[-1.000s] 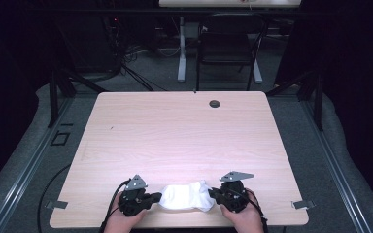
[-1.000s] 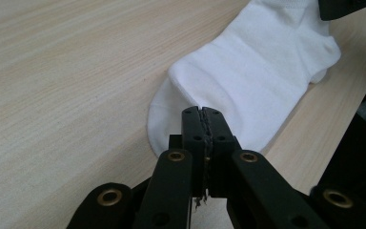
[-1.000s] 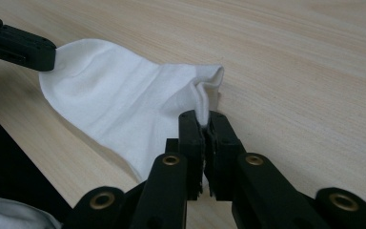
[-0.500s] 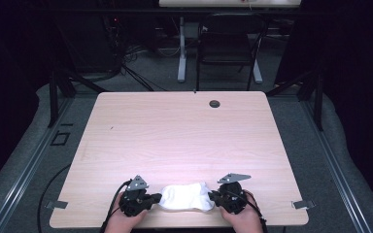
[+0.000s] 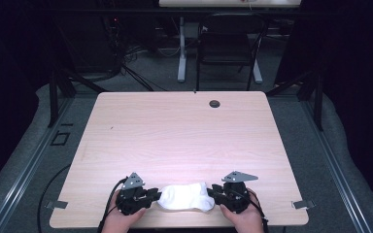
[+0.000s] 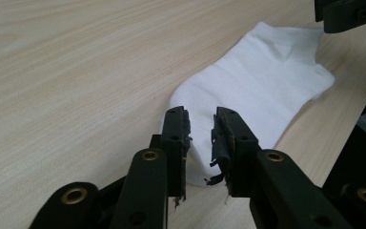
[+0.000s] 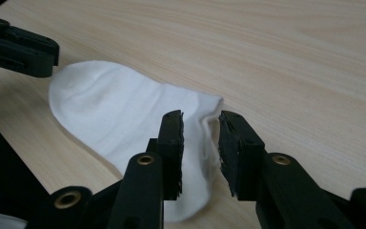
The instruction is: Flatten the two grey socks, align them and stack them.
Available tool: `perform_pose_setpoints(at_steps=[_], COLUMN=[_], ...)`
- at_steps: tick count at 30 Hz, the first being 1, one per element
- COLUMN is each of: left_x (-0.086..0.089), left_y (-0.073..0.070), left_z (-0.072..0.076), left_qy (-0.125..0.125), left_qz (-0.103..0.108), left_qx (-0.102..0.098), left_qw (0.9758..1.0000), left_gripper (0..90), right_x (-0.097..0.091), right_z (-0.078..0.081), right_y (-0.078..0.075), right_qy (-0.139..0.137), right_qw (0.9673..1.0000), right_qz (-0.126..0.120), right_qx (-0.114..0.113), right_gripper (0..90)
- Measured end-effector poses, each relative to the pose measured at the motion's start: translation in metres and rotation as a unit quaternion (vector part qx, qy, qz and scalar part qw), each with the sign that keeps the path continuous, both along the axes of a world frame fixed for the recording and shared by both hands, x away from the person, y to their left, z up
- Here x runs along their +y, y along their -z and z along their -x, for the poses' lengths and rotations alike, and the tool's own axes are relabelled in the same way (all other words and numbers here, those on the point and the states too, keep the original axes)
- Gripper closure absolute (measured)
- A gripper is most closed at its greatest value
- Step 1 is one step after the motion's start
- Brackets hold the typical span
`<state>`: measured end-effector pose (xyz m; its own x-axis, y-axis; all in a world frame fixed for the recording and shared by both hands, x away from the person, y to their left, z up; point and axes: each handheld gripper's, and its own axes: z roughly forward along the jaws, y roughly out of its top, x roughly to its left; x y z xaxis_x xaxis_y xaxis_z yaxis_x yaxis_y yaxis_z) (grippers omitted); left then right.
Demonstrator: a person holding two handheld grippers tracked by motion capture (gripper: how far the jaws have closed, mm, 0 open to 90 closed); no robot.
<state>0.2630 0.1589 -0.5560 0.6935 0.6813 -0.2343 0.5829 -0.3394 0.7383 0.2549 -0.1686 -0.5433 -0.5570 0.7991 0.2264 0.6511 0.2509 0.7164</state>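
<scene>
The left tongs (image 5: 151, 196) and right tongs (image 5: 213, 191) sit at the near edge of the counter (image 5: 175, 131), one at each end of a white sock (image 5: 184, 196) lying flat between them. Both have their jaws parted by a narrow gap — the left tongs (image 6: 200, 131) stand over the sock's (image 6: 252, 90) rounded end, the right tongs (image 7: 200, 138) over its (image 7: 119, 114) opposite end, neither pressing the fabric. Compared with a second ago, the sock looks flatter and more stretched out sideways, and the two tongs rest a little farther apart; a half second ago the layout was already nearly the same. No brand, label or writing can be read on the sock or tongs.
</scene>
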Motion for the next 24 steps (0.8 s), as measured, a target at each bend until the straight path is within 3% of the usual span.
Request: perform_pose_setpoints(at_steps=[3,6,10,15,20,24], left_x=[-0.001,-0.005,-0.013,-0.017,-0.016,-0.015], left_y=[0.000,0.001,0.005,0.011,0.017,0.018], left_z=[-0.001,-0.002,-0.002,-0.003,-0.004,-0.003], left_qy=[0.005,0.010,0.027,0.036,0.035,0.038], left_qz=[0.004,0.006,-0.009,-0.028,-0.031,-0.032], left_qx=[-0.002,0.001,0.003,0.008,0.021,0.016], left_qw=[1.0000,0.9999,0.9996,0.9989,0.9987,0.9986], left_gripper=[70.9,67.7,66.0,62.3,60.0,59.0], right_x=[0.005,0.014,0.021,0.024,0.022,0.022], right_z=[0.002,0.003,0.003,0.000,-0.003,-0.002], right_y=[-0.001,0.002,0.005,0.012,0.021,0.026], right_qy=[-0.018,-0.033,-0.055,-0.060,-0.060,-0.067], right_qw=[0.9997,0.9992,0.9977,0.9973,0.9967,0.9956], right_qz=[-0.006,0.009,0.034,0.040,0.054,0.066], right_qx=[-0.017,-0.022,-0.022,-0.012,-0.002,-0.005], right_gripper=[69.3,69.0,68.6,67.8,65.9,62.8])
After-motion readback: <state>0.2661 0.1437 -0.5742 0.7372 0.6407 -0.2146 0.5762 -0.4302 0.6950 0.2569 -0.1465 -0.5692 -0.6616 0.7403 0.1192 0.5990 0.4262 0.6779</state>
